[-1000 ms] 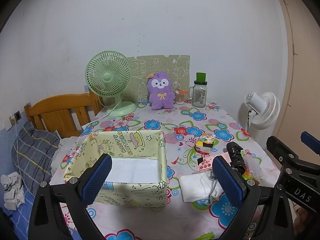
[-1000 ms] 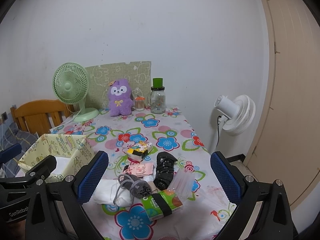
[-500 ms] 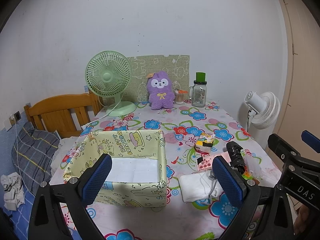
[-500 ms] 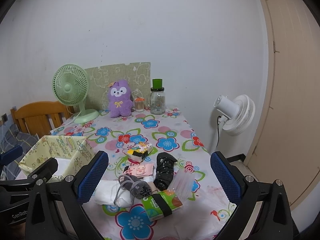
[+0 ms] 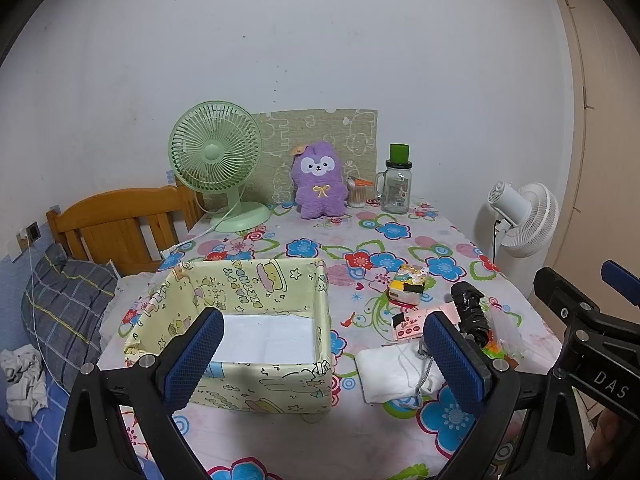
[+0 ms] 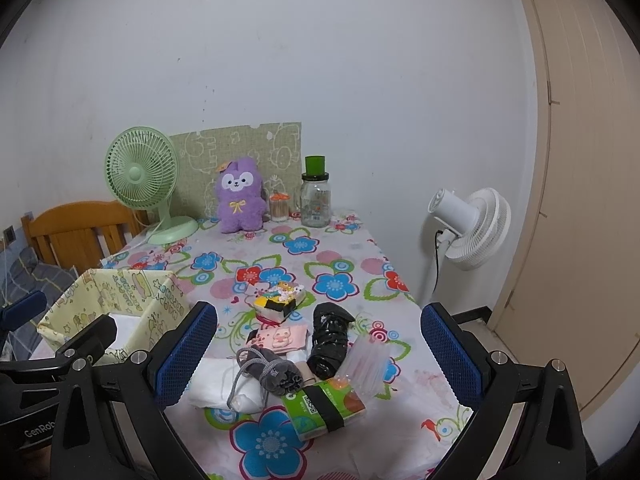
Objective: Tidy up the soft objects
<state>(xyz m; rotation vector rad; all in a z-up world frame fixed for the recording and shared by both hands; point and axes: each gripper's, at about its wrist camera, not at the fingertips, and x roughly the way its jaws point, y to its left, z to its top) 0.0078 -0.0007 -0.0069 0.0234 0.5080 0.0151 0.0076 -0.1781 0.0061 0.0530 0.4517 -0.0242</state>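
A yellow cartoon-print box (image 5: 256,292) stands open on the flowered table, with only a white liner inside. My left gripper (image 5: 322,354) hovers open just in front of it. To the box's right lies a pile: a white folded cloth (image 6: 218,382), a grey drawstring pouch (image 6: 276,372), a black bundle (image 6: 330,342), a pink packet (image 6: 282,338), a green tissue pack (image 6: 324,404) and a yellow-and-black pack (image 6: 280,305). My right gripper (image 6: 318,354) hangs open above this pile. A purple plush (image 6: 240,198) sits at the back by the wall.
A green desk fan (image 5: 216,160), a glass jar with a green lid (image 5: 396,188) and a small cup (image 5: 356,192) stand at the back. A white floor fan (image 6: 468,228) is off the table's right edge. A wooden headboard (image 5: 116,224) and bedding lie left.
Both grippers stay open and nearly still; the views drift only slightly. Nothing on the table has moved.
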